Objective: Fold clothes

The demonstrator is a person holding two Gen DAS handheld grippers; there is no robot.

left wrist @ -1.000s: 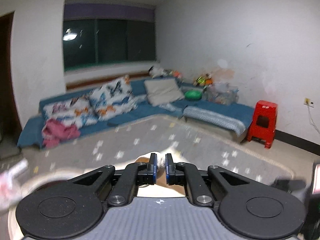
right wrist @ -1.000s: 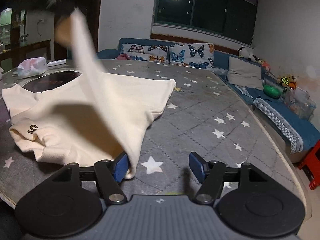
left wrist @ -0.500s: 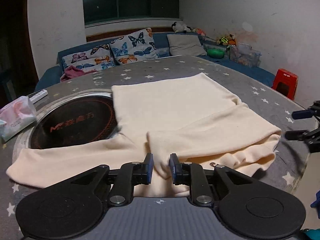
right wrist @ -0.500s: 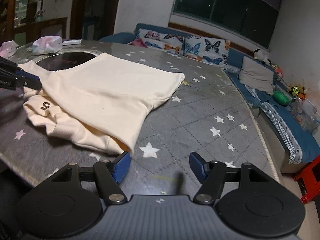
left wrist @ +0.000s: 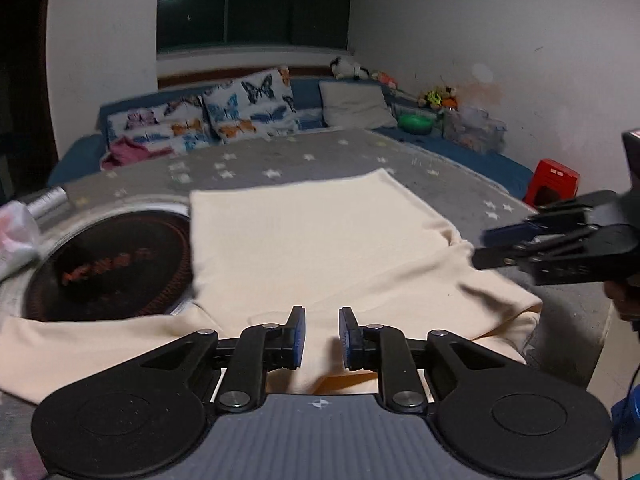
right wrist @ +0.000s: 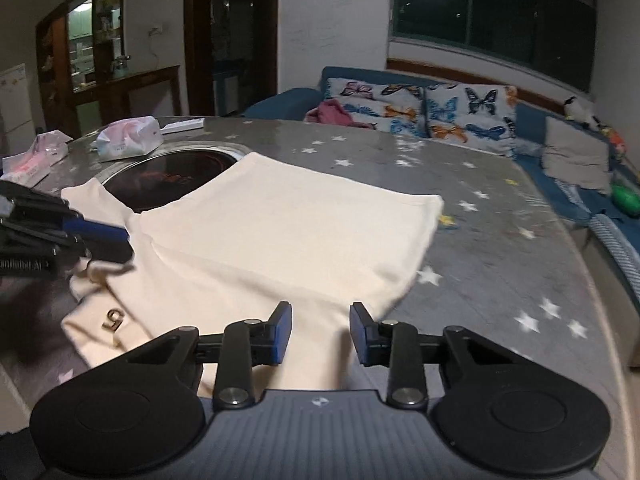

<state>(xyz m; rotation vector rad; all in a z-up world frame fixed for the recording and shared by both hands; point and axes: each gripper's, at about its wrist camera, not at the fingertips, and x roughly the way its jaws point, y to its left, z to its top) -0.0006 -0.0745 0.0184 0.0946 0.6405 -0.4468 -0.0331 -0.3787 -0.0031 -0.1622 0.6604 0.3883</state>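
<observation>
A cream long-sleeved shirt (left wrist: 320, 240) lies flat on the grey star-patterned table, one sleeve folded across its near part; it also shows in the right wrist view (right wrist: 296, 236), with a small logo near its collar. My left gripper (left wrist: 322, 338) is open and empty just above the shirt's near edge. My right gripper (right wrist: 320, 334) is open and empty over the shirt's near corner. Each gripper shows in the other's view, the right one (left wrist: 496, 246) at the shirt's right side, the left one (right wrist: 100, 240) at its left side.
A dark round hotplate (left wrist: 112, 268) is set into the table, partly under the shirt. Tissue packs (right wrist: 130, 142) and a remote lie at the far left. A blue sofa with butterfly cushions (left wrist: 248, 108) and a red stool (left wrist: 554, 182) stand beyond the table.
My left gripper laid the sleeve down across the shirt and opened, letting it go. My right gripper moved in over the shirt's near corner and narrowed a little, still open.
</observation>
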